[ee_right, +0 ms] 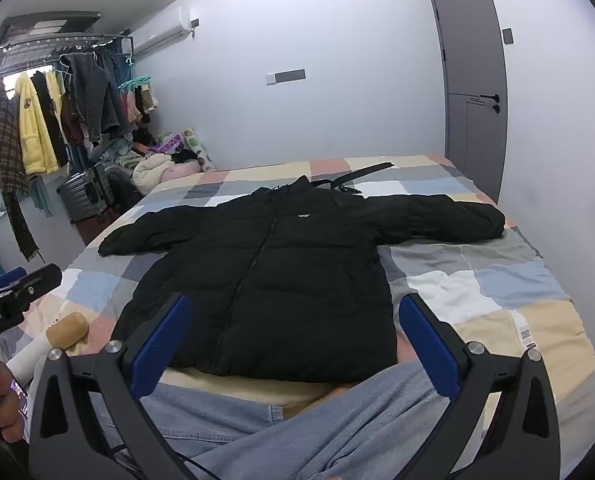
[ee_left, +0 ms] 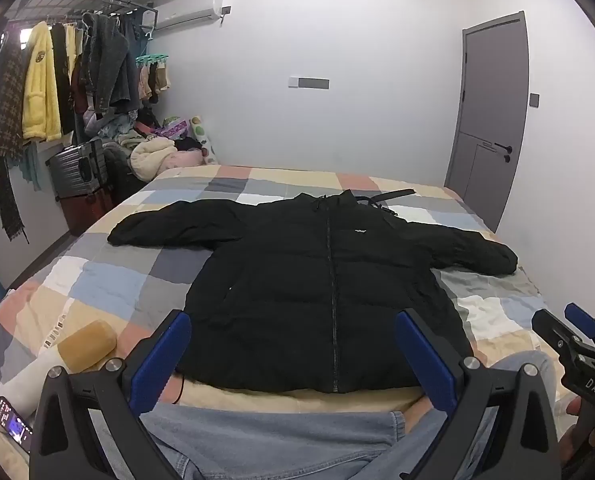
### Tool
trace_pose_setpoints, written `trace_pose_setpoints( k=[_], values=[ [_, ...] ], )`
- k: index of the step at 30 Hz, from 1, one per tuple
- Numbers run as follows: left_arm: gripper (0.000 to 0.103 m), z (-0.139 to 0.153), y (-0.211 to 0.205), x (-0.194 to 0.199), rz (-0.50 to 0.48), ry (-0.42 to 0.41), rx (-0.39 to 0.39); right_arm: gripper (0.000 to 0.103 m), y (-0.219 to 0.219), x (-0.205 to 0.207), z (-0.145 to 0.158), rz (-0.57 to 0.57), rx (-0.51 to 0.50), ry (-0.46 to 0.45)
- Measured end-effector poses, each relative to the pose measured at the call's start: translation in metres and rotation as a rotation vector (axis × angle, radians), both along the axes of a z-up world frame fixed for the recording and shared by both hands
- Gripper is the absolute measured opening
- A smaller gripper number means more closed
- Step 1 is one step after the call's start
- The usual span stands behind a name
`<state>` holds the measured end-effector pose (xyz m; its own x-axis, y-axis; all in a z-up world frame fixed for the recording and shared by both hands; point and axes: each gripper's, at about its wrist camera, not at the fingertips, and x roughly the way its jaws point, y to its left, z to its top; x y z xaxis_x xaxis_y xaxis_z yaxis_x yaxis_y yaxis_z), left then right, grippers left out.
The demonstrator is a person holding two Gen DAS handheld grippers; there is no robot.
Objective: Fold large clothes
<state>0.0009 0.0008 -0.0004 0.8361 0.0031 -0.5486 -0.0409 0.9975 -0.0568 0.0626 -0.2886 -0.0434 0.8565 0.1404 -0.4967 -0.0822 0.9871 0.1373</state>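
Jeans (ee_left: 265, 436) at the very front, pale blue, on the knees of the person. Just above them, left gripper (ee_left: 293, 324) with blue pads, jaws spread wide, nothing between them. Same for right gripper (ee_right: 293, 312): jaws wide apart, holding nothing. Both held up over the near edge of the bed (ee_left: 97, 280), not touching any cloth.

Off to the left on the bed, a white and tan bottle (ee_left: 73, 352) lying on its side, with a phone (ee_left: 15, 426) next to it, screen lit.

Next, black jacket (ee_left: 317, 280) spread flat on the checked bed cover, front side up, zipped shut. Bottom hem near the grippers, collar toward the far wall. Both sleeves stretched out, one to the left and one to the right. Small white label on the chest. Not folded yet.

Behind the collar, a dark strap (ee_left: 393, 196) lying on the cover.

Farther back on the left, a gray suitcase (ee_left: 81, 168) beside the bed and a pile of soft things (ee_left: 157, 156) by the far corner. Above those, a rack of hanging clothes (ee_left: 69, 80), with a yellow fuzzy coat (ee_left: 39, 92) among them. High on the wall, an air conditioner (ee_left: 189, 10). On the right side, a gray door (ee_left: 489, 120), shut.
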Motion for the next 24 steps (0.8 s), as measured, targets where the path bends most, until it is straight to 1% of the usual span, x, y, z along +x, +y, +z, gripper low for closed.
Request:
trace_pose_setpoints(
  k=[1,8,9,15,24],
  values=[
    [0.103,0.0003,-0.0025,-0.0006,-0.006,-0.011,0.031,0.103,0.0001,-0.0001,0.0002,0.001,-0.003,0.0],
    [0.103,0.0012,-0.0099,-0.0037,-0.013,-0.024,0.031,0.103,0.0001,-0.0024,0.0036,-0.001,-0.015,-0.015],
    [0.103,0.0014,-0.0012,0.0004,-0.007,-0.01,0.016,0.103,0.0008,-0.0028,0.0038,-0.002,-0.017,-0.016],
    [0.103,0.0031,-0.0014,-0.0039,-0.01,-0.012,0.006,0.103,0.0028,-0.0034,0.0041,-0.017,-0.018,-0.015],
    [0.103,-0.0012,-0.0015,0.0014,-0.017,0.004,0.006,0.103,0.0034,-0.003,0.0036,-0.028,-0.024,-0.015]
  ],
)
